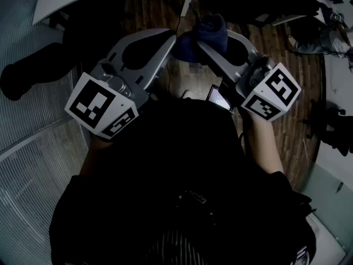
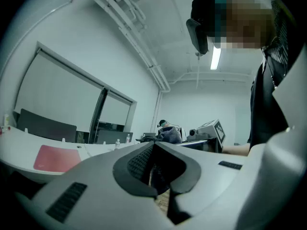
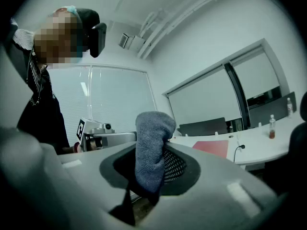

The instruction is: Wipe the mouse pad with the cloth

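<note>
At upper centre, the right gripper [image 1: 199,42] clamps the blue cloth [image 1: 208,29], the left gripper [image 1: 174,37] closed and empty just beside; the red mouse pad [image 3: 211,148] lies well apart on a desk [image 3: 268,145].

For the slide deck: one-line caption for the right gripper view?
Right tool shut on grey cloth, red mouse pad on desk beyond.

**A:** Class of premises?

**B:** Office meeting room.

**A:** Supporting items?

**B:** One long curved white table [image 3: 276,146], with a red mouse pad [image 3: 211,148] and a drinks bottle [image 3: 272,127] on it. Dark office chairs [image 3: 204,127] behind its far edge. Glazed partition panels [image 3: 206,99] with grey shades drawn. Slatted window blinds [image 3: 120,104]. Ceiling strip light [image 2: 216,57]. Exposed ceiling pipes [image 2: 144,56]. Wood-plank floor [image 1: 287,87].
</note>
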`<action>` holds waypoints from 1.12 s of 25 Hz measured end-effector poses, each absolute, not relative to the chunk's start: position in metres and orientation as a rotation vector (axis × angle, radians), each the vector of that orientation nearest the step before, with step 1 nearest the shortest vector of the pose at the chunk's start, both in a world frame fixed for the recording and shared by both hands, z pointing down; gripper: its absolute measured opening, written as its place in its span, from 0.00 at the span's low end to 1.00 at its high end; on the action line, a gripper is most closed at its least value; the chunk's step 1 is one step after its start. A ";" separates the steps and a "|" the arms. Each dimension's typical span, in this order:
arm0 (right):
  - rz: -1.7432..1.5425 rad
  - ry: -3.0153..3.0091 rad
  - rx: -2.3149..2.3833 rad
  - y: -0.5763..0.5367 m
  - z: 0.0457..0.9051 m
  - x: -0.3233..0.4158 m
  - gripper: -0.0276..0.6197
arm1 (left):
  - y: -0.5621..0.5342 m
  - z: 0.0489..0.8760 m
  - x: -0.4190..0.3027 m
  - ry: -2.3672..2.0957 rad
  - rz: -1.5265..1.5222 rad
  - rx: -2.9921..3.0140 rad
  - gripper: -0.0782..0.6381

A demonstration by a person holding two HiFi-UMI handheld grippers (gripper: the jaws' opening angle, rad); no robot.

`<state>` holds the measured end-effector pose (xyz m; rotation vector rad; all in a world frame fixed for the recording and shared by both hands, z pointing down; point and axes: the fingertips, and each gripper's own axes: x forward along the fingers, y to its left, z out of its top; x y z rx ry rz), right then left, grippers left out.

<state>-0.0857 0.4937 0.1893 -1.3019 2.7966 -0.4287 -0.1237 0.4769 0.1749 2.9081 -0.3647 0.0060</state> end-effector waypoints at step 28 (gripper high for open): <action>-0.565 2.657 -1.160 0.544 0.214 0.057 0.20 | 0.532 0.195 0.009 -0.296 0.195 2.835 0.11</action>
